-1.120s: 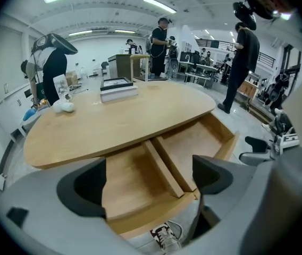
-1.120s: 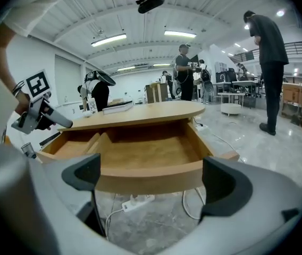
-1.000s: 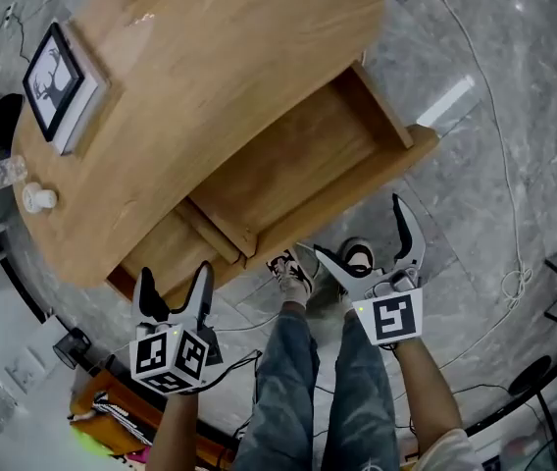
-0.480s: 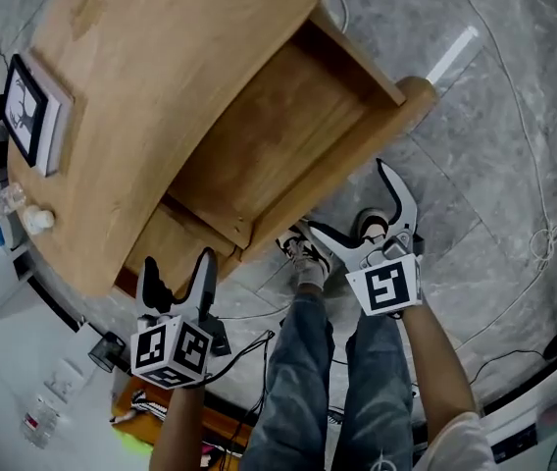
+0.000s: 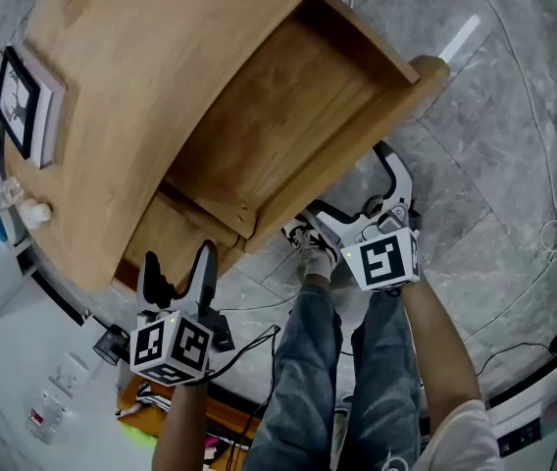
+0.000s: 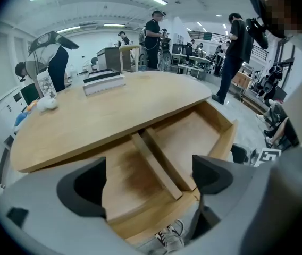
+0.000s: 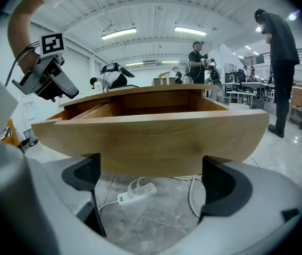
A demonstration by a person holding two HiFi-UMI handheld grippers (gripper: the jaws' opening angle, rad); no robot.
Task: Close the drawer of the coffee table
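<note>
**Lined up on the drawer front, push not yet made**

The light wooden drawer with the curved front (image 5: 278,116) stands far out from the oval, light wooden coffee table (image 5: 161,67), on the side nearest your right leg. It is empty, and its front panel (image 7: 156,137) fills the right gripper view.

Your right gripper (image 5: 347,178) sits low before that panel with its jaws spread wide and nothing between them. Through the gap you see only the grey stone floor and a white power strip (image 7: 135,191) under the drawer. I cannot tell whether the jaws already touch the wood; they look just short of it.

Your left gripper (image 5: 178,263) is also wide open and holds nothing. It hovers near the table's other compartment, looking over the wooden divider (image 6: 156,166).

I judge this to be the approach step, with the closing itself undone. Next, you would need to raise the right gripper so that it bears on the panel face rather than passing beneath, then press squarely toward the table. Push near the panel's middle, or the drawer may skew and bind.
</note>
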